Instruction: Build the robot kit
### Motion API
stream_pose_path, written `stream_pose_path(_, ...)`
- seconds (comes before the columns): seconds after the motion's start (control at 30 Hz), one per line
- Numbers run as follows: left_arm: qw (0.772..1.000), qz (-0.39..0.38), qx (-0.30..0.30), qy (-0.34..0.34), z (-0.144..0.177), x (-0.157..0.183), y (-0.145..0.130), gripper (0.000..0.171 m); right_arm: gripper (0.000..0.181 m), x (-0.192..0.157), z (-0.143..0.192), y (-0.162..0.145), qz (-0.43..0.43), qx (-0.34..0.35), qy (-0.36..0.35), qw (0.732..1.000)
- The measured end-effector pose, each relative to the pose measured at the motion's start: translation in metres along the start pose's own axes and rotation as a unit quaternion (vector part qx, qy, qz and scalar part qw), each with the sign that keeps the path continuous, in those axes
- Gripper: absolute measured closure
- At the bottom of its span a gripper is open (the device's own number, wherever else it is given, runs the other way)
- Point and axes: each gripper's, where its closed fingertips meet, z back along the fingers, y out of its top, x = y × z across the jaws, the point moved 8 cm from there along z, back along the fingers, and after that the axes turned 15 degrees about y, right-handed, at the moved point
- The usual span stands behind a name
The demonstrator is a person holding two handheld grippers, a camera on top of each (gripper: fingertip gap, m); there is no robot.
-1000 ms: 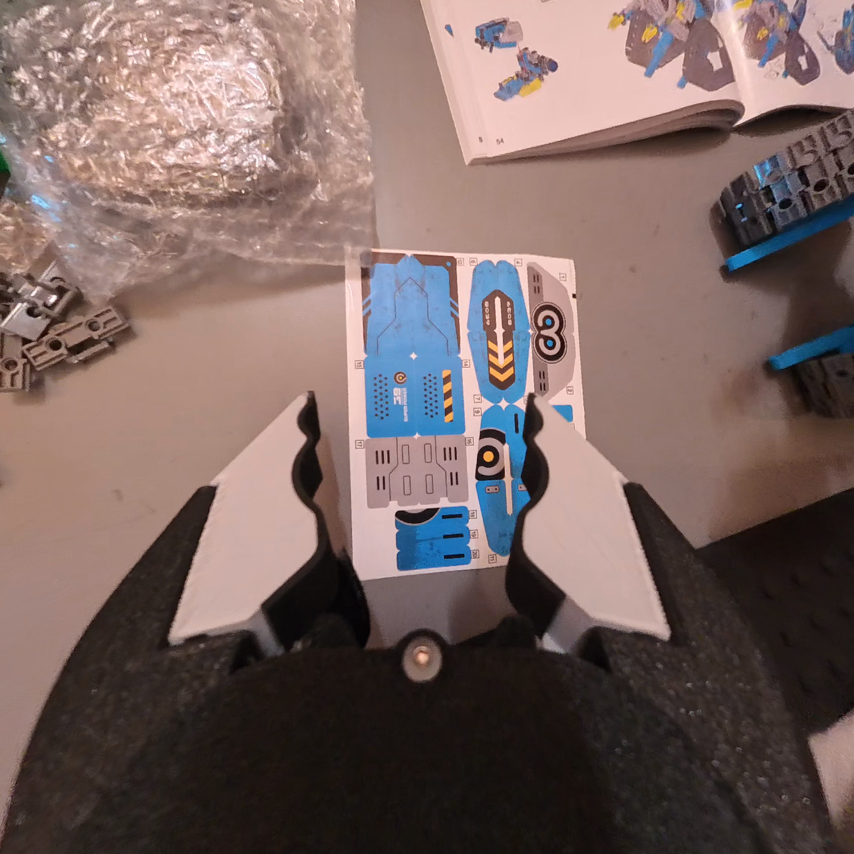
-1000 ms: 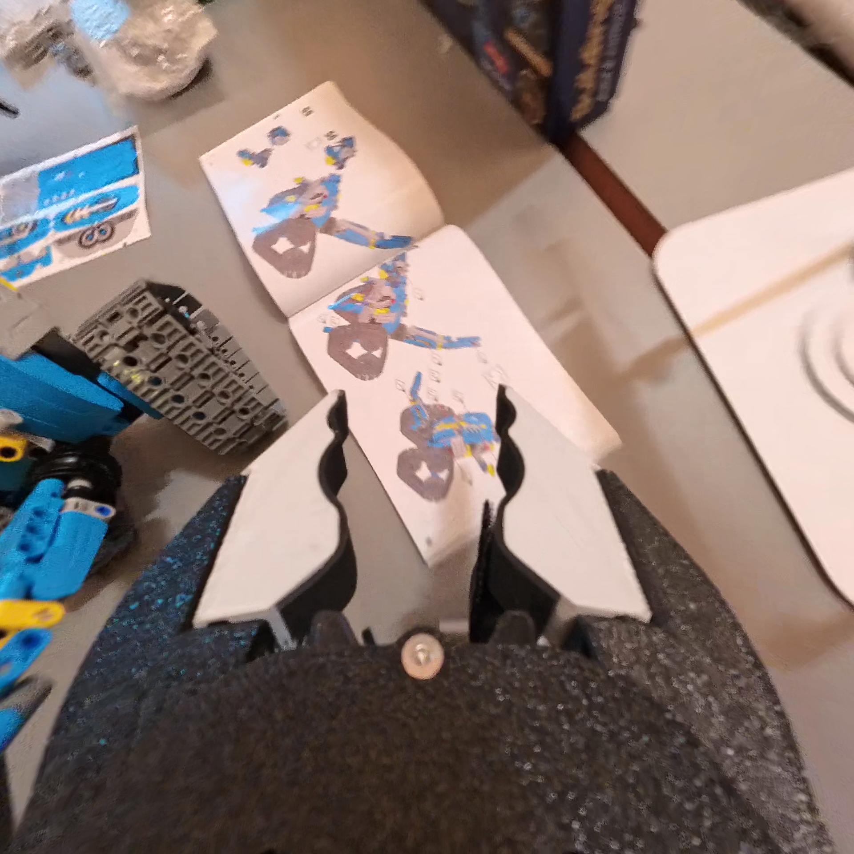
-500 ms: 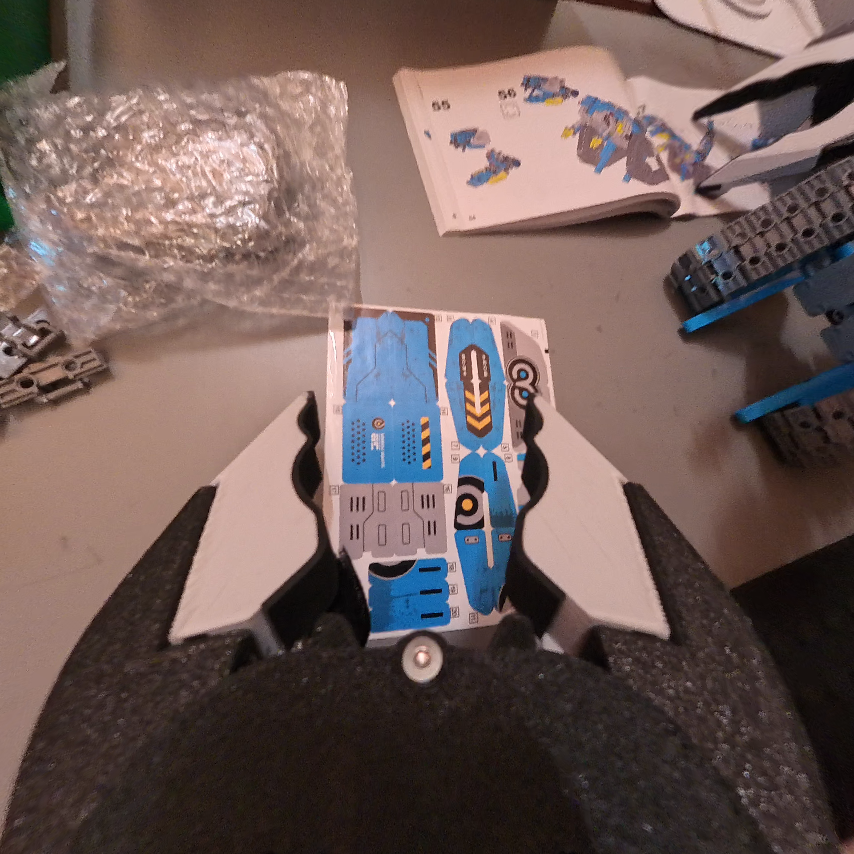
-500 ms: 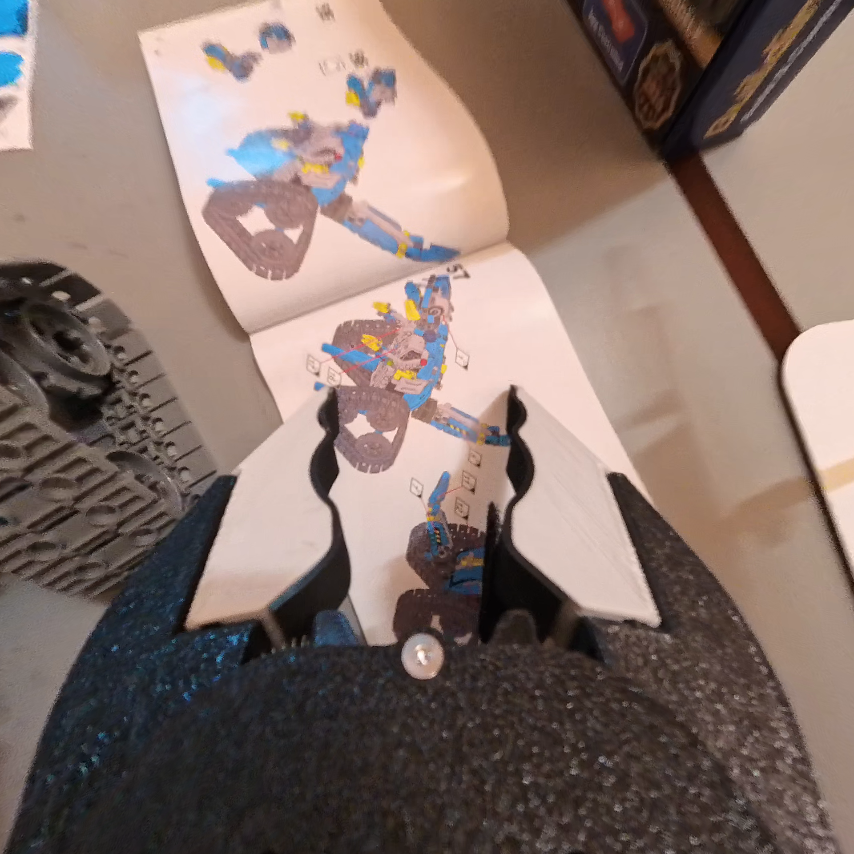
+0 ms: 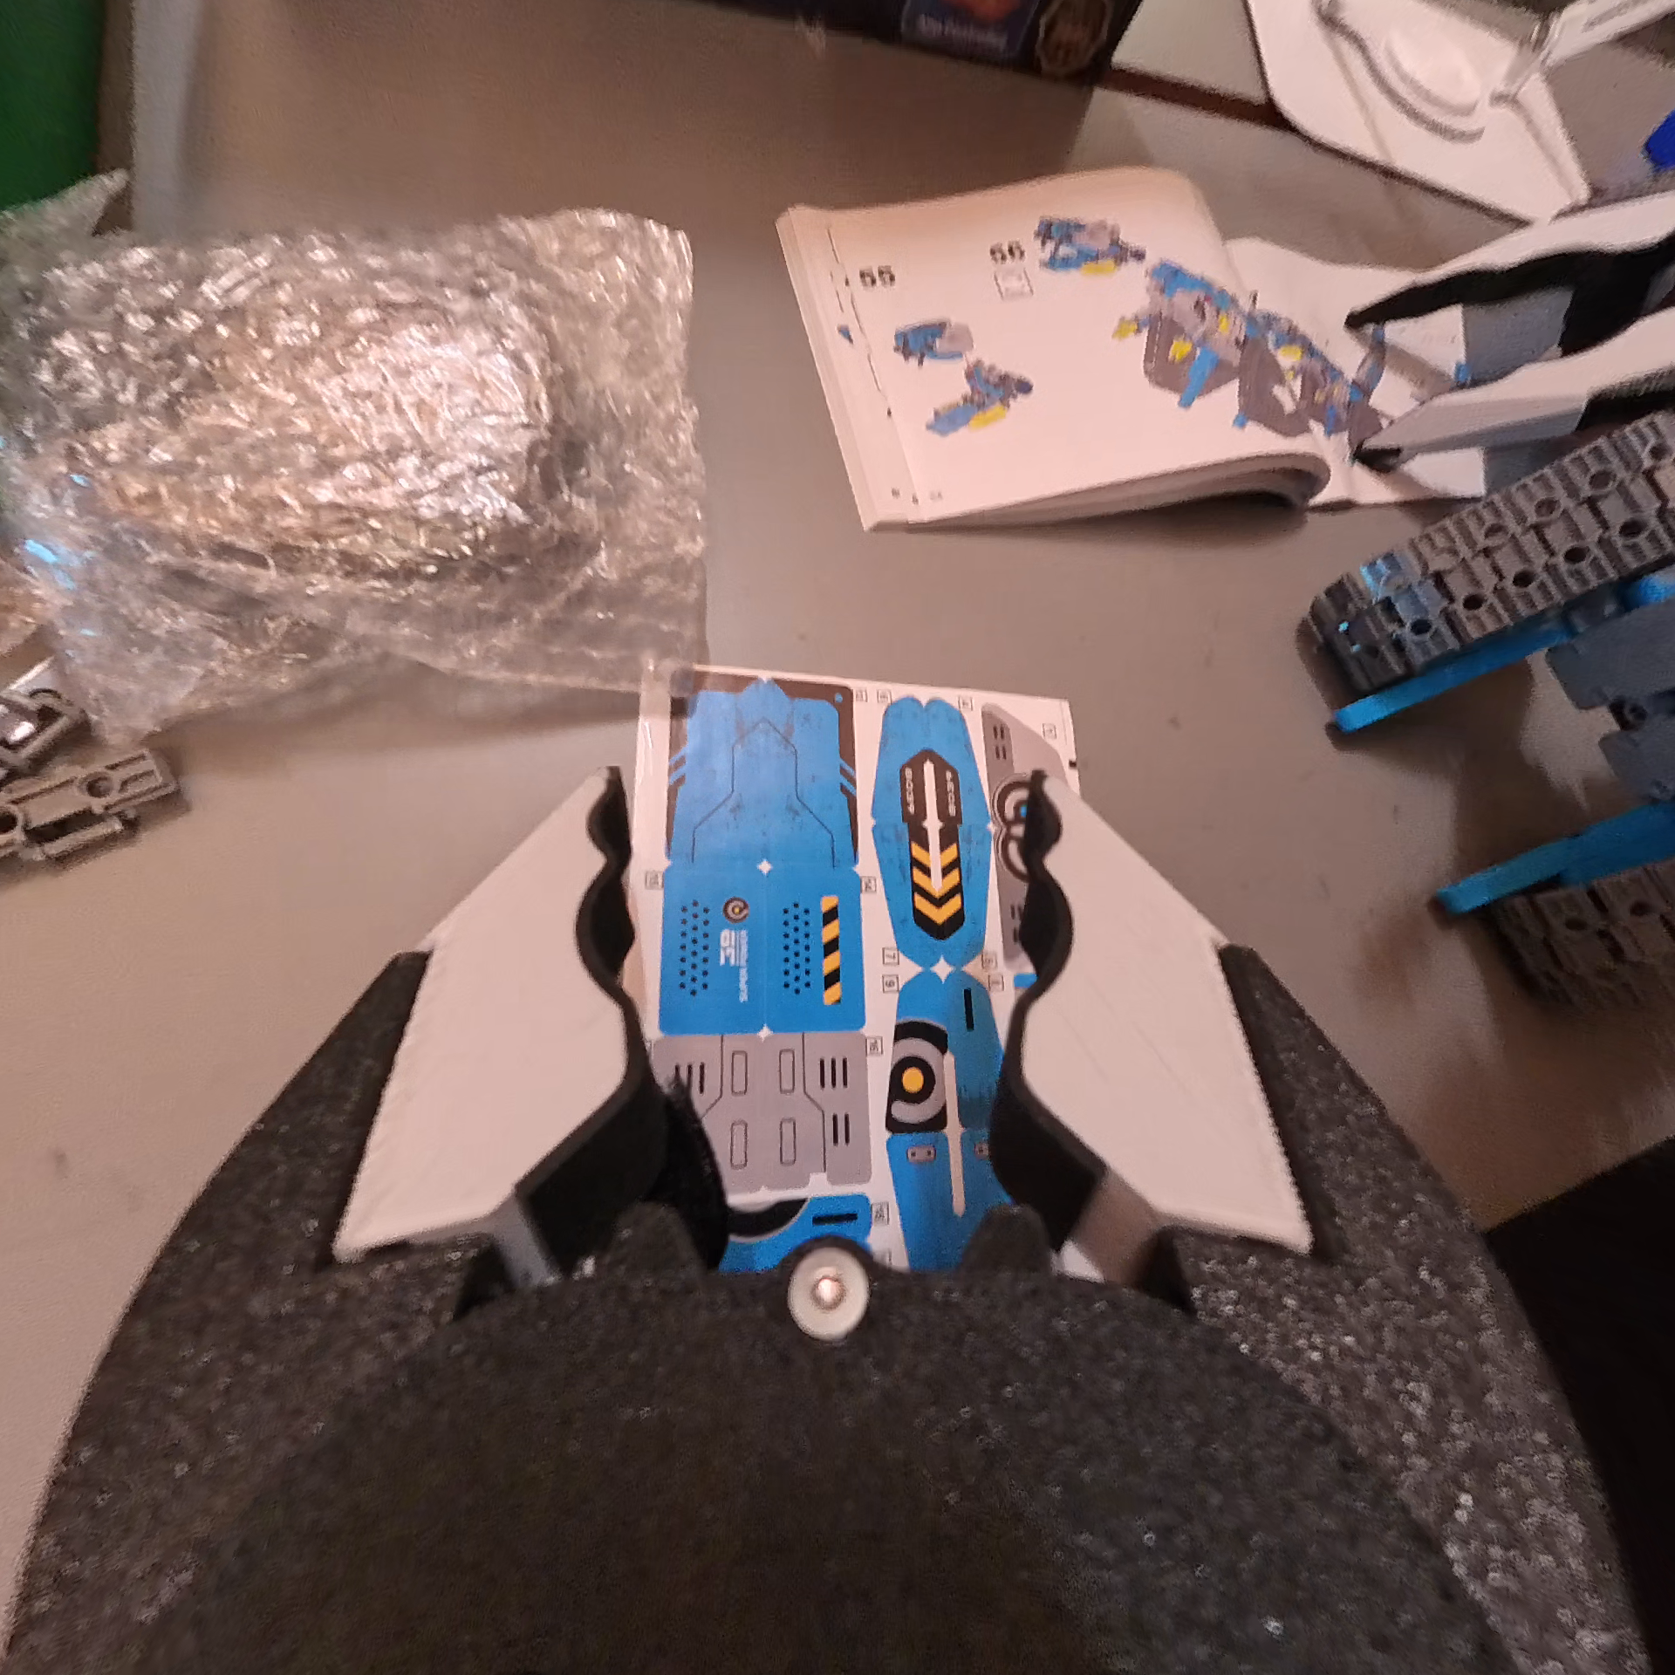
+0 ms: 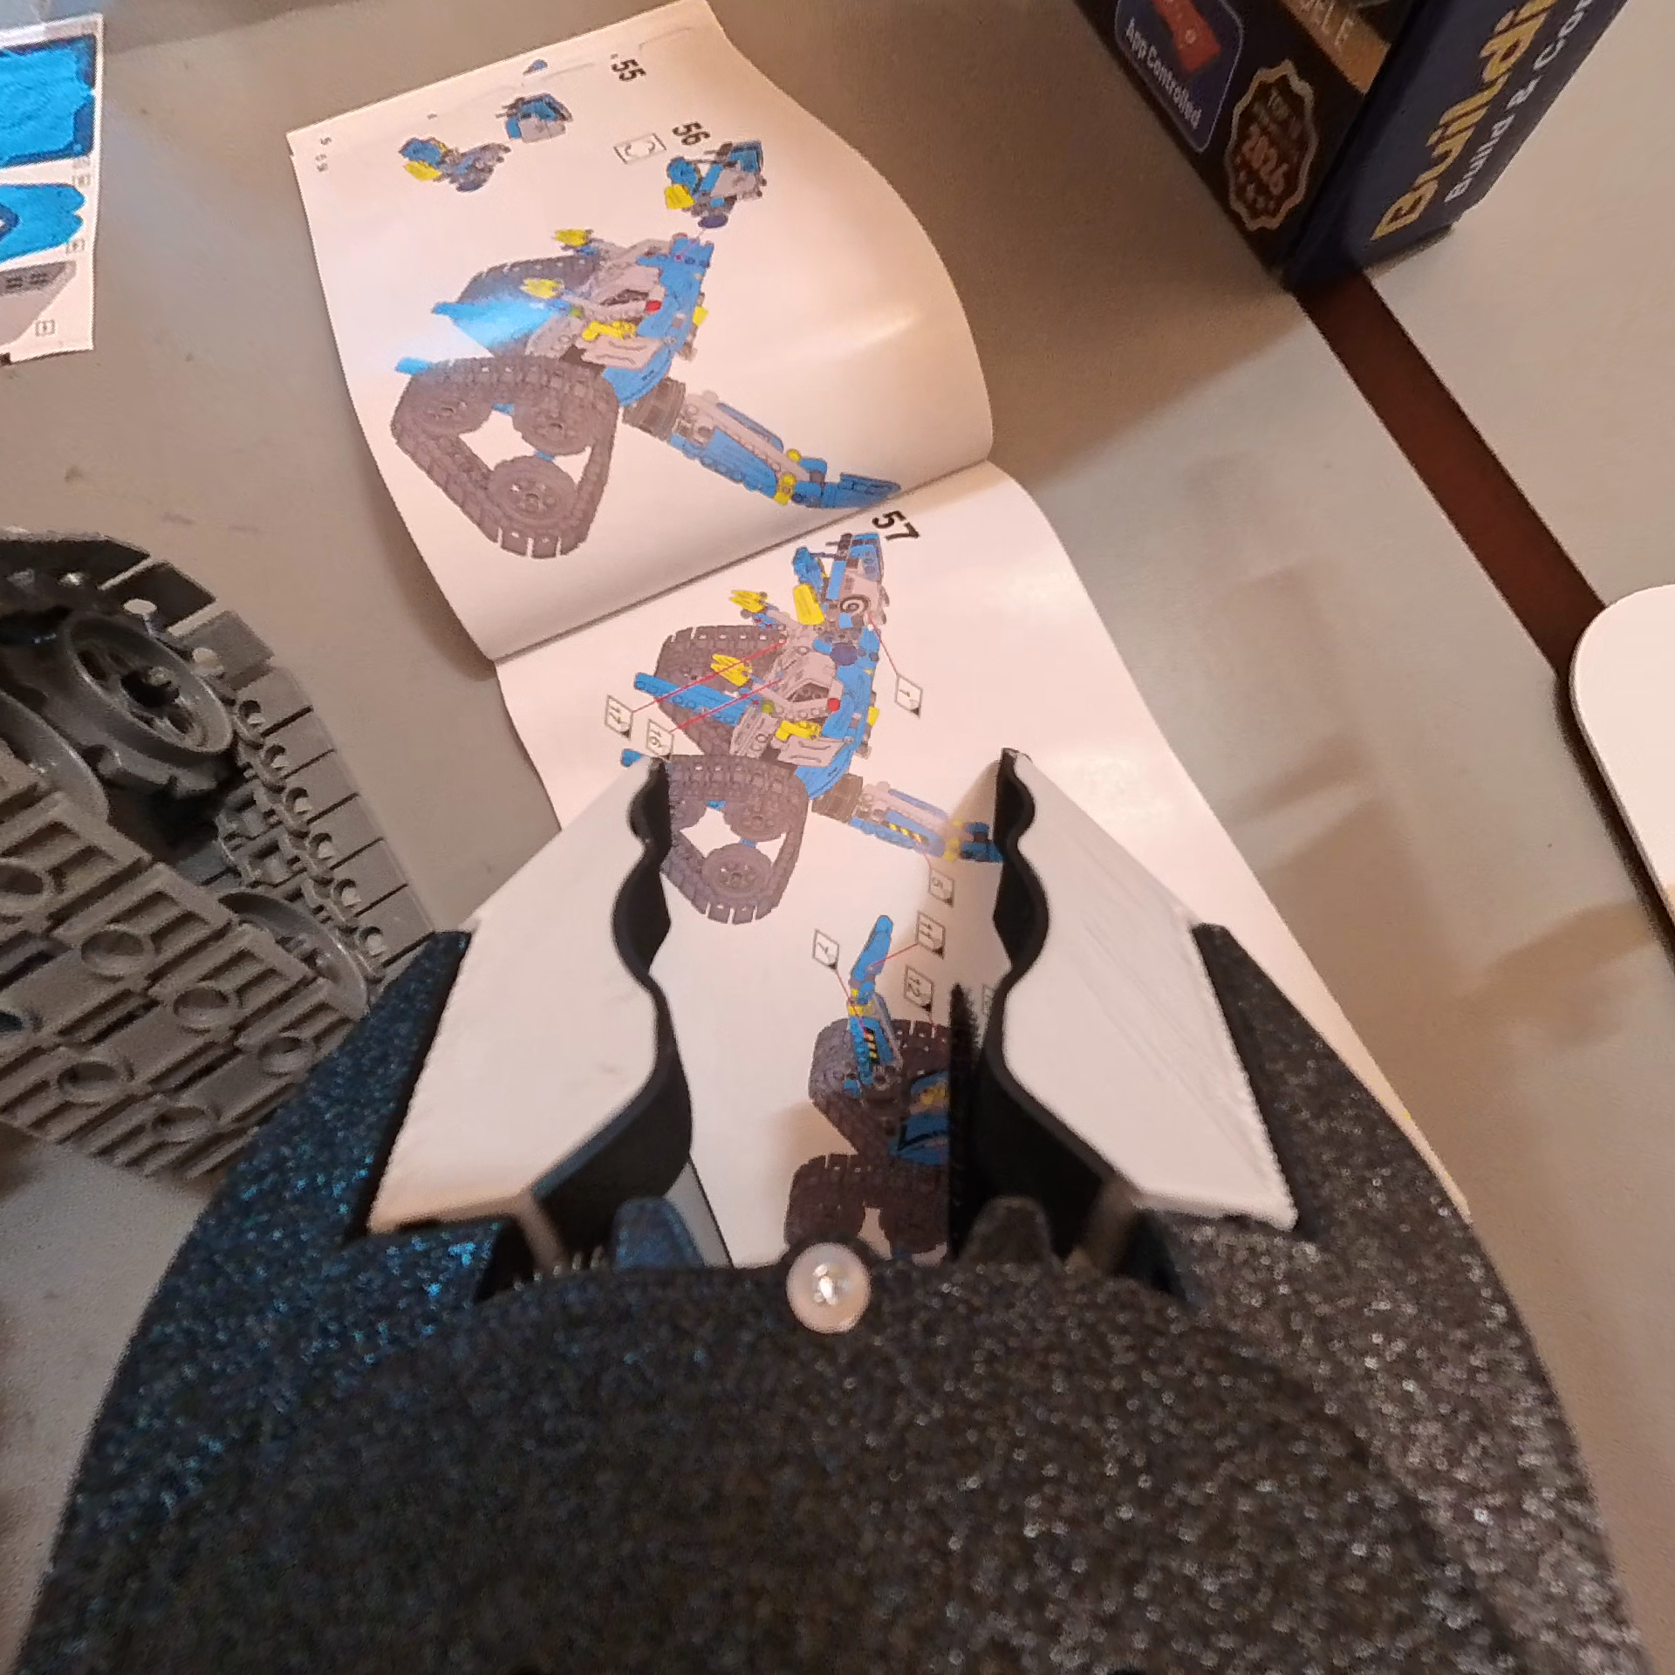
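My left gripper is open and holds nothing. It hovers over a blue, grey and white sticker sheet that lies flat on the grey table. My right gripper is open and holds nothing. It is low over the right page of an open instruction booklet. The booklet also shows in the left wrist view, with the right gripper over its right page. A corner of the sticker sheet shows at the top left of the right wrist view.
A crumpled clear bag with silvery contents lies left of the sheet, loose grey parts beside it. A grey-tracked, blue-framed model stands between the grippers. A dark box and a white object lie to the right.
My left gripper moved forward over the sticker sheet and tilted up. My right gripper came down and forward over the booklet, with its jaws a little wider than a second ago.
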Motion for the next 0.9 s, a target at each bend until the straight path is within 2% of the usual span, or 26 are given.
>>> stream_pose_path(0.1,0.999,0.024,0.035,-0.001,0.002,0.0,0.006,0.085,0.109,0.0,0.0,0.0,-0.001,0.002,0.001,1.0)
stream_pose_path(0.27,0.999,0.026,0.046,0.004,-0.001,0.0,0.01,0.087,0.109,0.001,0.001,0.0,-0.002,0.004,0.004,1.0)
stream_pose_path(0.6,1.0,0.015,0.014,-0.002,-0.011,0.005,0.007,0.088,0.109,0.001,0.001,-0.001,-0.002,0.005,0.005,1.0)
stream_pose_path(0.9,1.0,0.015,0.017,0.01,-0.002,-0.002,0.01,0.089,0.11,0.001,0.001,-0.001,-0.002,0.005,0.004,1.0)
